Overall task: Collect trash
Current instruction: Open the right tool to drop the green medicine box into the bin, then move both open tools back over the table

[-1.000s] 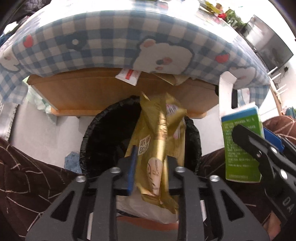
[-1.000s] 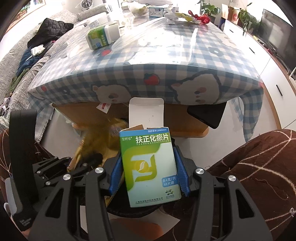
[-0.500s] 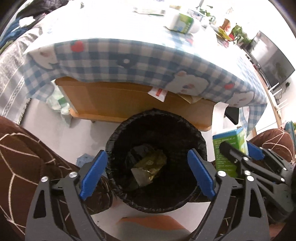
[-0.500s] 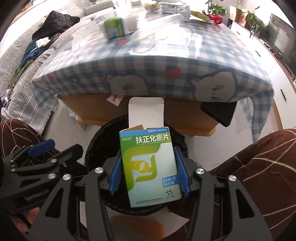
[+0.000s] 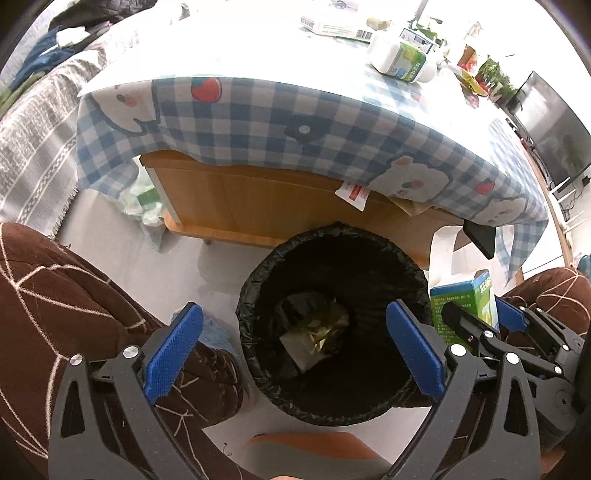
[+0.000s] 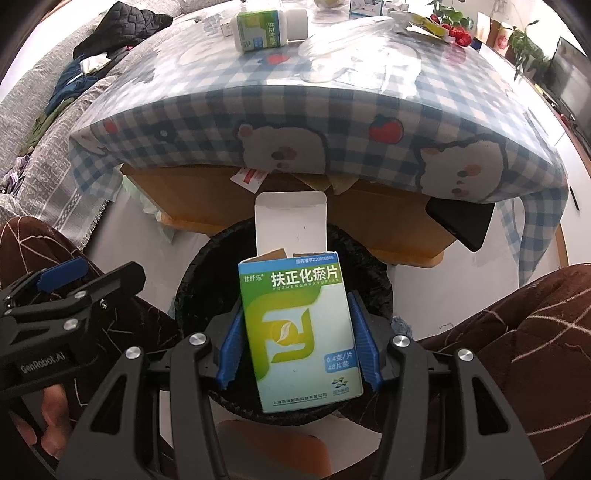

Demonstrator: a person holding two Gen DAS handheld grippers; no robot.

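The left gripper (image 5: 293, 349) hangs over a round bin with a black bag (image 5: 334, 236) in it. Its blue jaws are opening wide, and nothing is between them. Down at the bottom of the bin lies a shiny gold wrapper (image 5: 321, 328).

The right gripper (image 6: 297, 349) is just beside the left one, over the same bin (image 6: 207, 266). Its jaws squeeze a green and white medicine box (image 6: 299, 332) from both sides. The box stands up straight, and its white top flap is open.

The bin sits on the floor in front of a low wooden table (image 5: 258, 199). A blue checked cloth with bears and strawberries (image 6: 332, 122) covers it. A white bottle with a green label (image 6: 267, 26) lies on its side on the table. The person's knees in brown trousers (image 5: 55, 295) are on each side of the bin.
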